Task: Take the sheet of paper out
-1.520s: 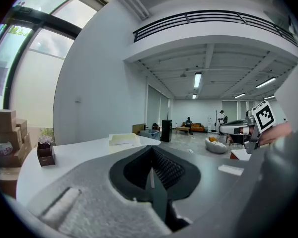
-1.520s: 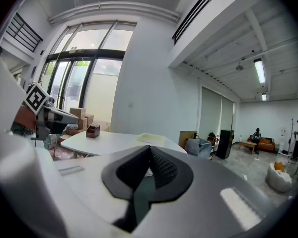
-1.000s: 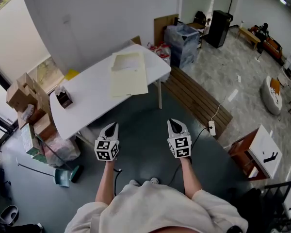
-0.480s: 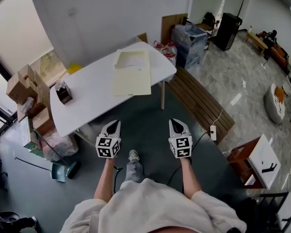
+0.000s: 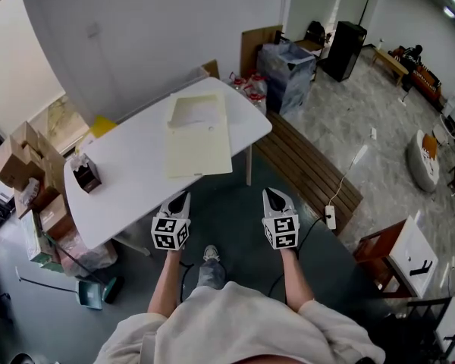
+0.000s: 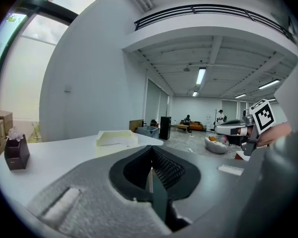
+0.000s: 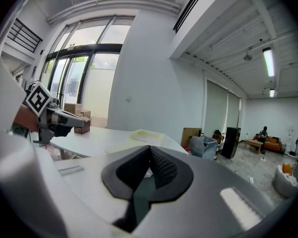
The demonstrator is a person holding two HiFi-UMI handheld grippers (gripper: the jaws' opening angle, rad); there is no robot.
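The sheet of paper (image 5: 196,109) lies on a cream folder (image 5: 200,146) on the white table (image 5: 129,158), upper centre of frame, its long axis running away from the person. Below it, the left gripper (image 5: 180,199) is nearer than the right gripper (image 5: 271,196). Both have their jaws together, empty.

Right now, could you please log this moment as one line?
left hand-held gripper: shut, empty | right hand-held gripper: shut, empty | folder: flat on table, untouched
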